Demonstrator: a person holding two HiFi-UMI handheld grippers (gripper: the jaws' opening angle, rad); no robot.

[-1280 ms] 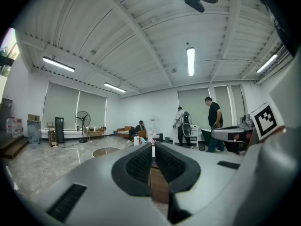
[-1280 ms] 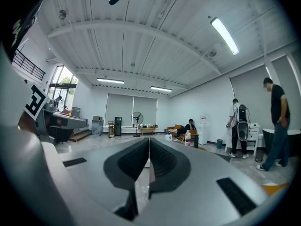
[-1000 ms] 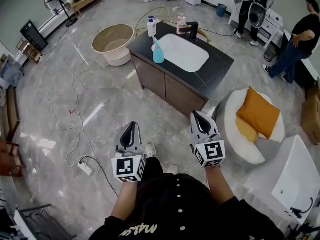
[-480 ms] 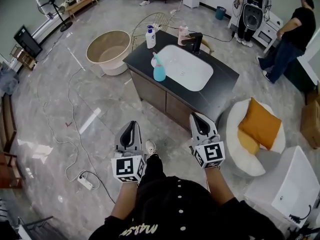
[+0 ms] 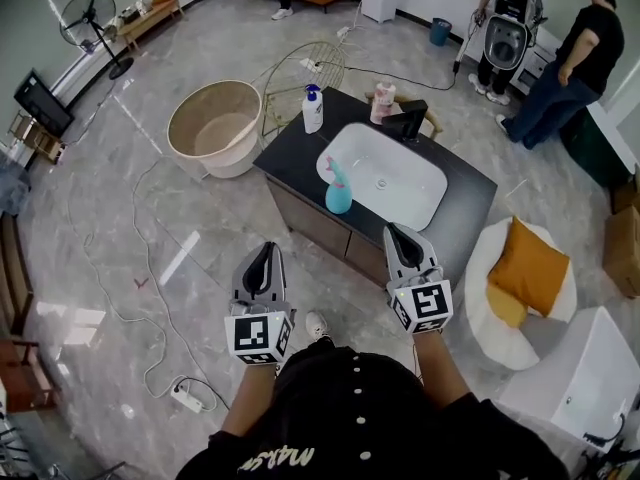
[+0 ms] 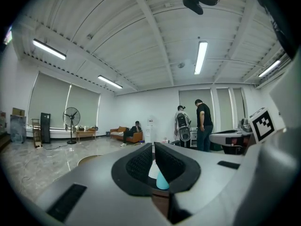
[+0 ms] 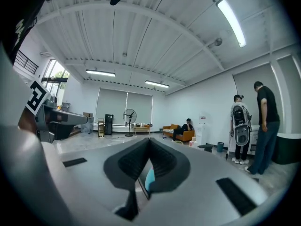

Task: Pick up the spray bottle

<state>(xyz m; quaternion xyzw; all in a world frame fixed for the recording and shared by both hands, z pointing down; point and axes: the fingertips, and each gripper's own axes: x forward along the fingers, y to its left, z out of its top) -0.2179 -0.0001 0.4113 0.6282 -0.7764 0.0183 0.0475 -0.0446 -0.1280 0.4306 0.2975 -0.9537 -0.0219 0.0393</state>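
Observation:
The spray bottle (image 5: 338,190) is teal with a trigger head and stands upright on the black counter (image 5: 300,163), at the left rim of the white sink (image 5: 385,178). My left gripper (image 5: 268,251) and right gripper (image 5: 396,231) are held side by side in front of the cabinet, short of the bottle, both shut and holding nothing. In the left gripper view, the bottle (image 6: 162,180) shows as a teal patch behind the left gripper (image 6: 153,146). The right gripper view catches the bottle (image 7: 149,180) the same way behind the right gripper (image 7: 149,141).
A white pump bottle (image 5: 313,108), a pink bottle (image 5: 381,101) and a black faucet (image 5: 410,120) stand at the counter's far side. A beige tub (image 5: 214,126) sits on the floor to the left; a white chair with an orange cushion (image 5: 528,268) to the right. Two people (image 5: 580,58) stand at the back.
The counter with the spray bottle has come closer to both grippers in the head view. Both grippers keep the same shut pose in front of the body.

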